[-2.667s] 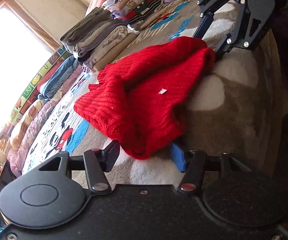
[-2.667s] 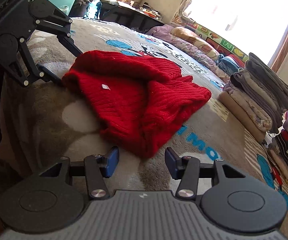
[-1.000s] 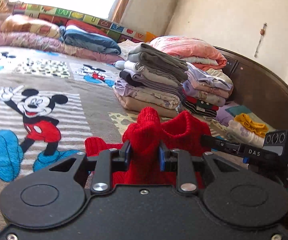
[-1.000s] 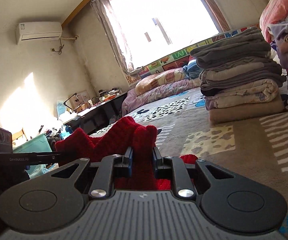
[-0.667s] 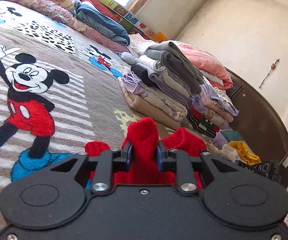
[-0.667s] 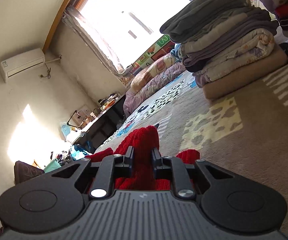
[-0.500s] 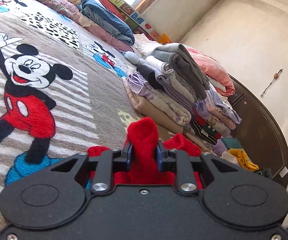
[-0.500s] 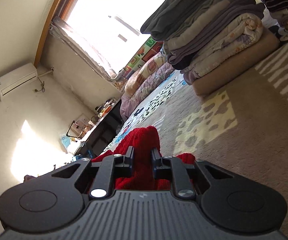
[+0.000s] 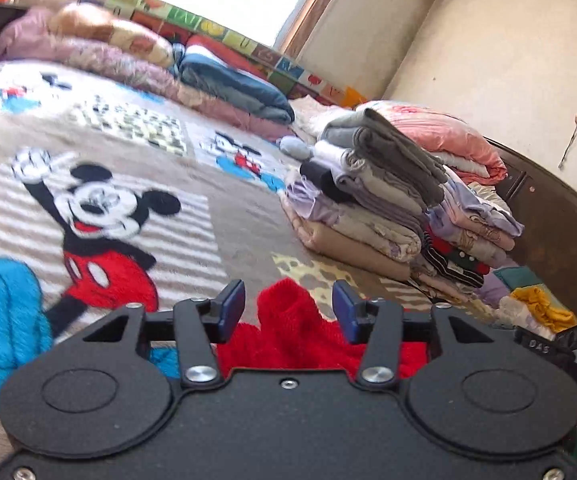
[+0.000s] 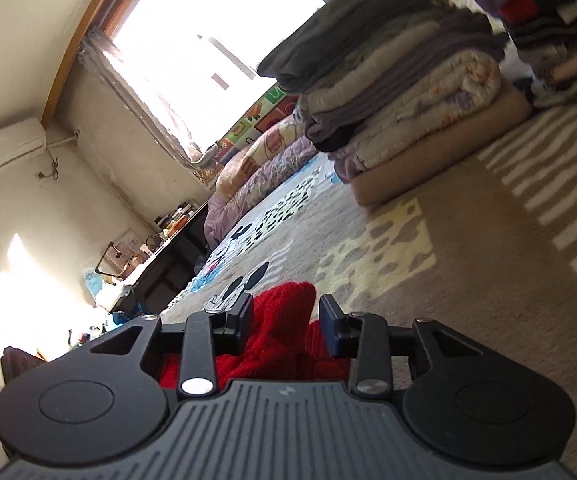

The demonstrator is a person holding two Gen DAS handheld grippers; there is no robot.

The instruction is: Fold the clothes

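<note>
A red ribbed knit sweater (image 9: 288, 328) lies bunched on the cartoon-mouse blanket (image 9: 100, 216) of the bed. My left gripper (image 9: 288, 306) is open, its blue pads standing apart on either side of a raised red fold without pinching it. In the right wrist view the same red sweater (image 10: 284, 328) pokes up between the fingers of my right gripper (image 10: 286, 318), which is open too, with a gap beside each pad. Most of the sweater is hidden under both gripper bodies. The other gripper's black body (image 9: 560, 344) shows at the right edge of the left wrist view.
A tall stack of folded clothes (image 9: 384, 200) stands ahead on the bed, also in the right wrist view (image 10: 400, 96). Rolled quilts (image 9: 136, 60) line the window side. A dark wooden headboard (image 9: 556, 220) curves at the right. A cluttered desk (image 10: 160, 248) stands beyond the bed.
Both grippers were shut on the red sweater half a second ago; both have now opened and let the fold go. The sweater has sunk onto the blanket.
</note>
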